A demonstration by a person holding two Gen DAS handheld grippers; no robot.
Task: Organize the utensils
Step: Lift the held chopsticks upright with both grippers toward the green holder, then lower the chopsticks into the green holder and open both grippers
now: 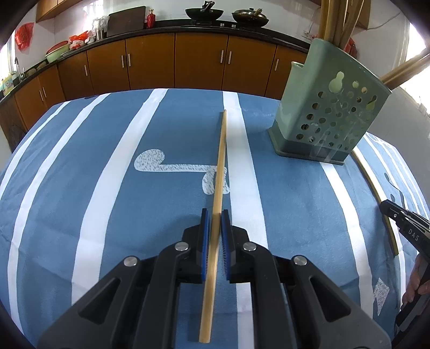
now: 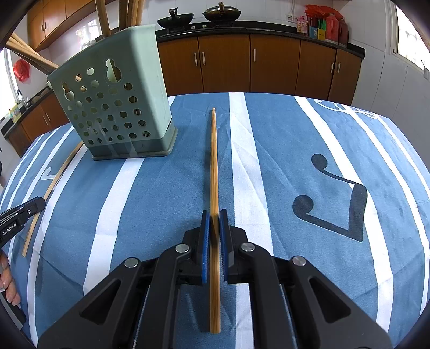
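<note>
My left gripper point(image 1: 215, 214) is shut on a bamboo chopstick point(image 1: 219, 166) that points forward over the blue striped tablecloth. My right gripper point(image 2: 214, 214) is shut on another bamboo chopstick point(image 2: 214, 161), also pointing forward. A green perforated utensil holder point(image 1: 330, 107) stands at the right in the left wrist view and at the left in the right wrist view point(image 2: 115, 96); several chopsticks stick out of its top. Each gripper shows at the edge of the other's view: the right one point(image 1: 403, 228), the left one point(image 2: 21, 214).
The table is covered by a blue cloth with white stripes point(image 1: 107, 161). Brown kitchen cabinets point(image 1: 150, 59) with a dark counter, woks point(image 1: 204, 13) and bottles run along the back wall.
</note>
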